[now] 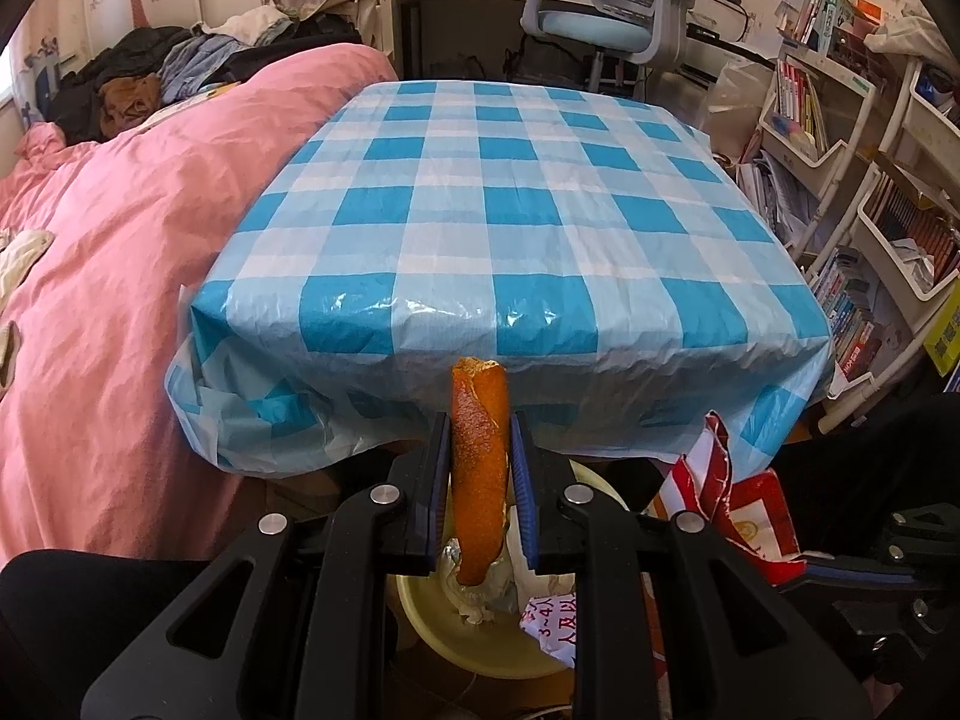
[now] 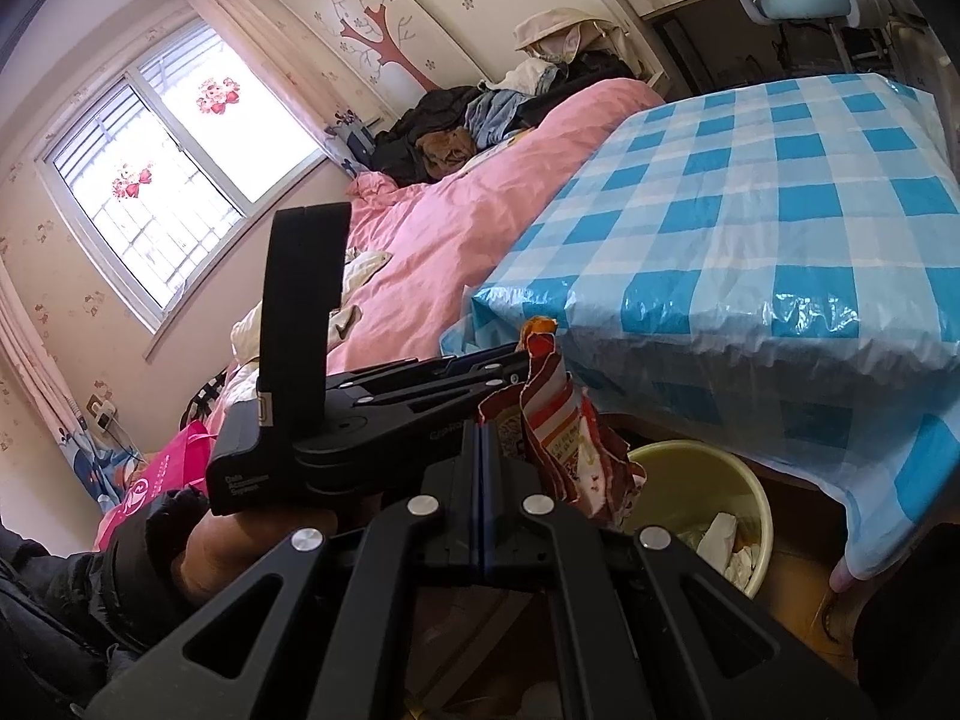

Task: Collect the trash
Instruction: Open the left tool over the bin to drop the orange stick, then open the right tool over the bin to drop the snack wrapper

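My left gripper (image 1: pixel 479 426) is shut on a strip of orange peel (image 1: pixel 478 468), held upright in front of the table's near edge and over a yellow bin (image 1: pixel 456 630). The bin holds crumpled wrappers and tissue. My right gripper (image 2: pixel 483 429) is shut on a red and white snack wrapper (image 2: pixel 561 438), which also shows in the left wrist view (image 1: pixel 726 498). The wrapper hangs just left of the yellow bin (image 2: pixel 708 474), which stands on the floor under the table's near edge. The left gripper (image 2: pixel 522 354) shows in the right wrist view, with the peel's tip (image 2: pixel 538 326) above it.
A table with a blue checked plastic cloth (image 1: pixel 510 198) fills the middle. A bed with a pink duvet (image 1: pixel 120 252) and piled clothes lies to the left. Bookshelves (image 1: pixel 840 180) stand on the right and a desk chair (image 1: pixel 600 18) beyond the table.
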The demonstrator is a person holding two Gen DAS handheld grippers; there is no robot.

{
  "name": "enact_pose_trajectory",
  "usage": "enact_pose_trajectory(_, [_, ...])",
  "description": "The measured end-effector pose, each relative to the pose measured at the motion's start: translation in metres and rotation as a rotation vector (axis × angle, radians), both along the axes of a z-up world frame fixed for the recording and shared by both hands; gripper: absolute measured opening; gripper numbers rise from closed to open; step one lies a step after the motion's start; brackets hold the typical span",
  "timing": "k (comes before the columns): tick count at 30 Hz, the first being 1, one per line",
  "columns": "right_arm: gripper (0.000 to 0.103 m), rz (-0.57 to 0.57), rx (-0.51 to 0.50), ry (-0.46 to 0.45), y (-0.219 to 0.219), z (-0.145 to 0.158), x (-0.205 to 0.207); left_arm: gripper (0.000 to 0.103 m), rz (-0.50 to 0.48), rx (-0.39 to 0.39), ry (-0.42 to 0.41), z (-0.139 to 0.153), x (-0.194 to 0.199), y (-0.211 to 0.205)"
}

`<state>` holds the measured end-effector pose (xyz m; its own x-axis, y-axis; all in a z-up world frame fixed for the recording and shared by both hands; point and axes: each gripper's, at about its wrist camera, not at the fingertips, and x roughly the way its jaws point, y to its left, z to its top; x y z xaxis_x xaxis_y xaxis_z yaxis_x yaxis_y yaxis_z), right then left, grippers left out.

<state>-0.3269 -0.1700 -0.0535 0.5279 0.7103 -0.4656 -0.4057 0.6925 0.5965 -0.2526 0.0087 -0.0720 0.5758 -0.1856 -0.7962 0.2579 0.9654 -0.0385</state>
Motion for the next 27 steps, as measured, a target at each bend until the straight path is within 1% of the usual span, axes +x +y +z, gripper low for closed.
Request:
enact_pose_trajectory(4, [0.001, -0.002, -0.005, 0.01, 0.001, -0.002, 0.001, 0.018, 0.002, 0.005, 0.005, -0.001, 0.0, 0.0])
enact_pose_trajectory(7, [0.001, -0.008, -0.012, 0.031, 0.001, -0.005, 0.002, 0.02, 0.006, 0.009, 0.012, -0.003, 0.0, 0.0])
enact_pose_trajectory(12, [0.002, -0.017, -0.018, 0.057, 0.0, -0.009, 0.003, 0.027, 0.009, 0.017, 0.017, -0.005, 0.0, -0.001])
enact_pose_trajectory(13, [0.002, -0.019, -0.021, 0.064, 0.0, -0.011, 0.003, 0.03, 0.011, 0.018, 0.018, -0.005, 0.0, -0.001])
enact_pose_trajectory(15, [0.002, -0.025, -0.023, 0.075, -0.001, -0.012, 0.005, 0.042, 0.021, 0.023, 0.021, -0.006, 0.0, 0.0])
enact_pose_trajectory(16, [0.002, -0.03, -0.021, 0.081, -0.001, -0.013, 0.005, 0.052, 0.029, 0.026, 0.02, -0.006, 0.0, 0.0])
enact_pose_trajectory(17, [0.002, -0.036, -0.021, 0.089, -0.002, -0.014, 0.005, 0.059, 0.044, 0.034, 0.013, -0.005, 0.0, 0.001])
enact_pose_trajectory(20, [0.002, -0.06, -0.026, 0.097, -0.005, -0.015, 0.006, 0.072, 0.065, 0.036, -0.001, -0.002, 0.0, 0.004])
enact_pose_trajectory(22, [0.002, -0.085, -0.044, 0.094, -0.007, -0.015, 0.005, 0.076, 0.076, 0.039, -0.01, -0.001, 0.0, 0.005])
enact_pose_trajectory(24, [0.008, -0.104, -0.078, 0.079, -0.006, -0.014, 0.003, 0.081, 0.084, 0.043, -0.025, 0.002, 0.0, 0.006])
enact_pose_trajectory(25, [0.021, -0.114, -0.096, 0.067, -0.005, -0.012, 0.002, 0.083, 0.088, 0.046, -0.038, 0.004, -0.001, 0.006])
enact_pose_trajectory(26, [0.035, -0.149, -0.152, 0.036, -0.004, -0.008, -0.001, 0.085, 0.096, 0.046, -0.057, 0.007, -0.002, 0.007])
enact_pose_trajectory(27, [0.039, -0.161, -0.179, 0.014, -0.002, -0.006, -0.003, 0.087, 0.104, 0.043, -0.073, 0.01, -0.002, 0.008])
